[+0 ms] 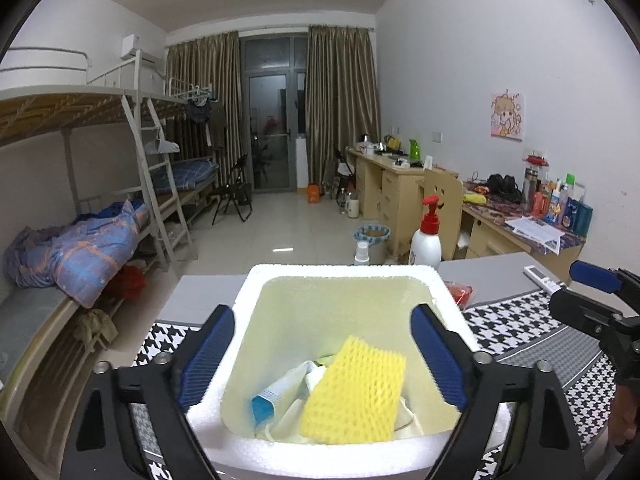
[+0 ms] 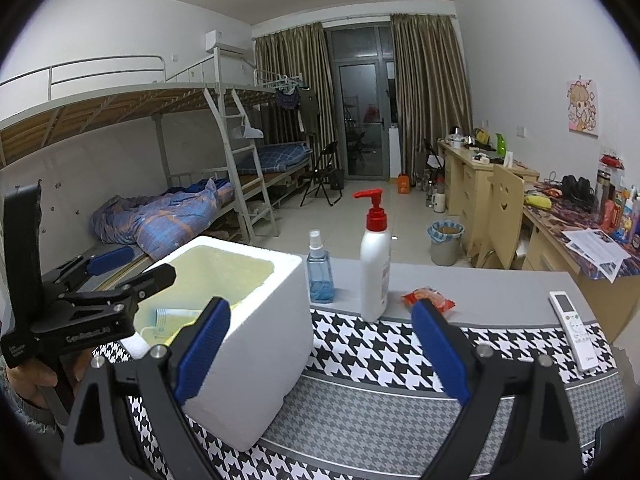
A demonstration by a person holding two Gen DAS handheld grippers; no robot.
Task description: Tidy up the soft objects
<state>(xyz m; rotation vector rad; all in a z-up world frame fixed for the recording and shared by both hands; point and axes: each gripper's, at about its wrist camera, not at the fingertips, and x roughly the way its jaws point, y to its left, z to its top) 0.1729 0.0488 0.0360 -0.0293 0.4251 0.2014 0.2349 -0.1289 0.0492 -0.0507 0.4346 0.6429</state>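
Note:
A white foam box (image 1: 340, 276) with a pale yellow inside stands on the houndstooth cloth; it also shows in the right wrist view (image 2: 256, 320). Inside lie a yellow foam net (image 1: 356, 392), a blue face mask (image 1: 266, 400) and pale soft items. My left gripper (image 1: 324, 356) is open and empty, hovering over the box's near rim. My right gripper (image 2: 320, 352) is open and empty, just right of the box above the cloth. A red snack packet (image 2: 430, 298) lies on the grey table beyond it.
A white pump bottle (image 2: 376, 268) with a red head and a blue spray bottle (image 2: 320, 276) stand behind the box. A white remote (image 2: 574, 328) lies at the right on the table. Bunk beds stand left, desks right.

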